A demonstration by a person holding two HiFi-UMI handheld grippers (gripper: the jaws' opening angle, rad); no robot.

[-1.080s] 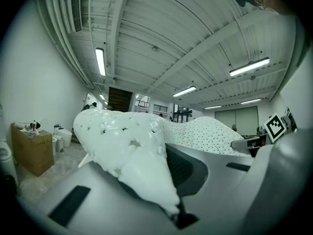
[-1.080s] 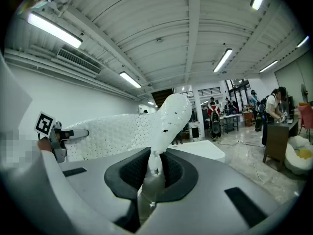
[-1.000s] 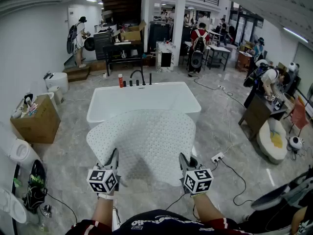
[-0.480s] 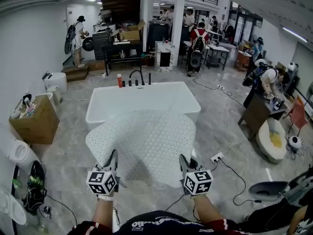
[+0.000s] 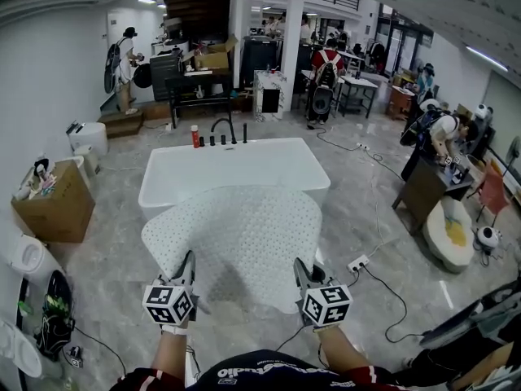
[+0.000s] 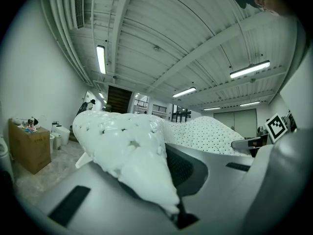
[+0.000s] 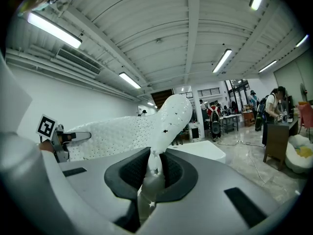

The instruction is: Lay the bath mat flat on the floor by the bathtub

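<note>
both grippers [image 5: 189, 269] [image 5: 301, 274] clamp bath mat [image 5: 236, 235] above bathtub [image 5: 232, 169].

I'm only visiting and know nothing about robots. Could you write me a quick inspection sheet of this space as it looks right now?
Surface: grey marbled floor, glossy.
Job's things: white dotted bath mat held up in the air, spread out, not yet laid down; white bathtub just beyond it.
Clutter: cardboard box at left; red bottle on the tub's far rim.
Grippers: left gripper and right gripper each shut on a near corner of the mat.
Cables: power strip on the floor at right, its cable trailing away.
Surroundings: open workshop; people at tables in the back.
</note>
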